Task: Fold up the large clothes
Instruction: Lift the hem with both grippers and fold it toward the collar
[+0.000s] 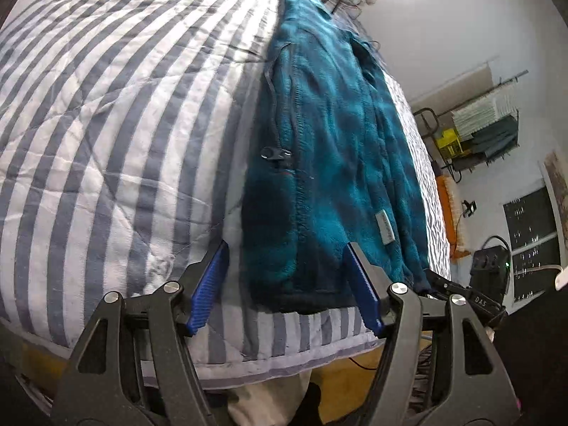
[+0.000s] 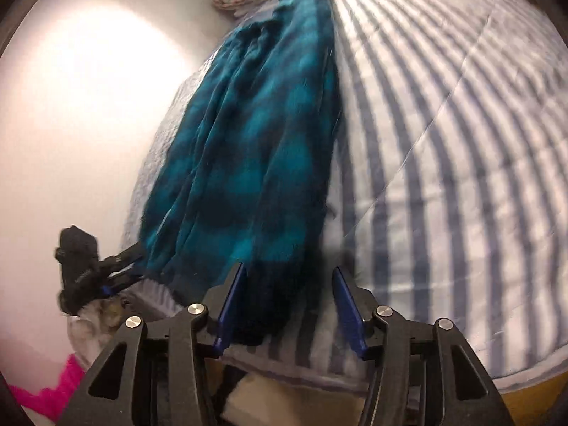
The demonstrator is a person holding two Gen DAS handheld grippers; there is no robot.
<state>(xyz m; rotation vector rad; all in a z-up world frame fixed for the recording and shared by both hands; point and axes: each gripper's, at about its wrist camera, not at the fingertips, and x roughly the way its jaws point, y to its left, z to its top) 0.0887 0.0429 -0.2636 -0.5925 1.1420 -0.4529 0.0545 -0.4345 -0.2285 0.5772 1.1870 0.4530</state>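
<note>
Left wrist view: left tool (image 1: 287, 248) spread wide, nothing between its blue pads, poised at the near hem of the teal fleece jacket (image 1: 330, 163). The jacket lies lengthwise on the striped quilt (image 1: 106, 142) of the bed, already narrowed into a long strip, hem toward the bed's near edge, likely so both tools can take the hem corners and fold it end over end. A black cord toggle (image 1: 273, 152) sits on the jacket's left edge. A small pale label (image 1: 385, 229) is sewn near the hem; its print is too small to read. The right tool (image 1: 461, 291) shows at the hem's far corner, with white letters "DAS" on its body.

Right wrist view: right tool (image 2: 289, 273) also spread, pads straddling the dark hem corner, gripping nothing yet. Picture blurred. Left tool (image 2: 106, 269) visible at the opposite hem corner; whether it is spread cannot be told from here. No readable writing.
</note>
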